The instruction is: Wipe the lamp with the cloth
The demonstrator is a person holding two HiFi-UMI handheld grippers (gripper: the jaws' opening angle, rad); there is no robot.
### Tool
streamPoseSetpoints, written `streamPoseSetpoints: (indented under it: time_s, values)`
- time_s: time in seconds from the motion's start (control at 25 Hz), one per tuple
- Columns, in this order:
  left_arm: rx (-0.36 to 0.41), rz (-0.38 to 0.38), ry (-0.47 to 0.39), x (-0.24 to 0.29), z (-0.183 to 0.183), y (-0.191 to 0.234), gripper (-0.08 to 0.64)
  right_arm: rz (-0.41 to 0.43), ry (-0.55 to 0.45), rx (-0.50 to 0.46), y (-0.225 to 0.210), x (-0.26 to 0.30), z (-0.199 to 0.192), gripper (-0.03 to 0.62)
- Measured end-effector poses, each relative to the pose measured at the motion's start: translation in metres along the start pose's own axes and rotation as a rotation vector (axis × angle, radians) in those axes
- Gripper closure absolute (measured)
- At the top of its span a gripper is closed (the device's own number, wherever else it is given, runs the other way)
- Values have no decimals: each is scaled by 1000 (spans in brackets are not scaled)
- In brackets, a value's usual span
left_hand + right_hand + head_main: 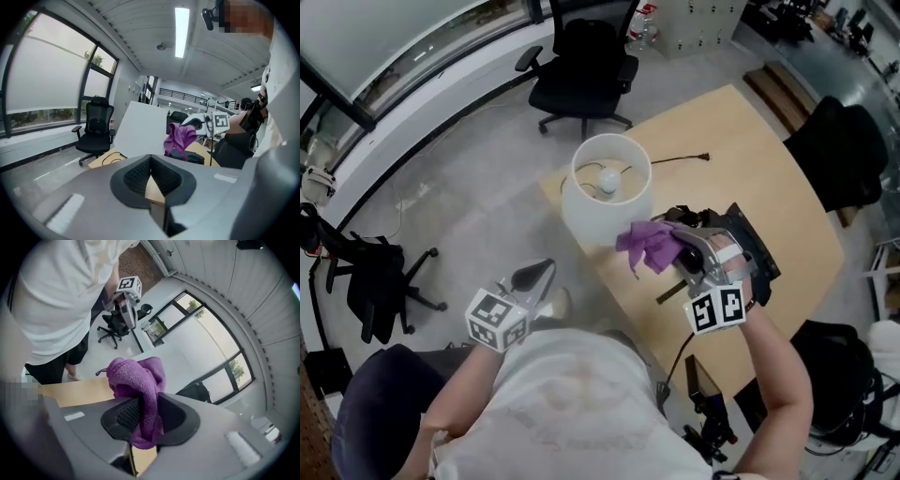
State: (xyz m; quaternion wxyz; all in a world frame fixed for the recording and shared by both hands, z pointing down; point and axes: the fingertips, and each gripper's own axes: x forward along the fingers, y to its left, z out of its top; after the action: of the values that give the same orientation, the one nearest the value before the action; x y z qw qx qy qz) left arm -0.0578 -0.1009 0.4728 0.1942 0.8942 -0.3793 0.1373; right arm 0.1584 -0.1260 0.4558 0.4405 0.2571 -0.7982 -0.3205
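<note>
A lamp with a white shade point(605, 202) and a bare bulb point(607, 183) stands at the far left corner of the wooden table point(769, 187). My right gripper point(680, 248) is shut on a bunched purple cloth point(652, 246), which sits against the shade's near right side. In the right gripper view the cloth point(138, 376) fills the jaws of the right gripper point(145, 420), with the shade point(187, 366) just behind. My left gripper point(534, 278) hangs off the table's left edge, apart from the lamp. Its jaws meet at the tips of the left gripper point(150, 161), holding nothing. It faces the shade point(140, 129) and cloth point(180, 136).
The lamp's cable point(675, 159) trails across the table behind the shade. Black gear point(755, 248) lies on the table under my right hand. A black office chair point(586, 66) stands beyond the table, another chair point(375, 277) at the left, and dark seating point(839, 155) at the right.
</note>
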Motion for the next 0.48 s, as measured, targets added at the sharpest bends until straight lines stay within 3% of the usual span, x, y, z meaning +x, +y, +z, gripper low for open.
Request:
streamPoseSetpoints:
  time_s: [0.16, 0.28, 0.4, 0.48]
  values:
    - [-43, -15, -20, -2, -6, 9, 558, -87, -50, 31, -81, -38, 44, 488]
    - [-51, -36, -41, 0, -4, 11, 558, -100, -40, 1, -140, -36, 74, 486]
    - [-65, -44, -68, 0, 0, 17, 558, -37, 39, -111, -170, -4, 95, 486]
    - [-80, -39, -86, -4, 1, 23, 558, 76, 124, -216, -168, 28, 96, 486]
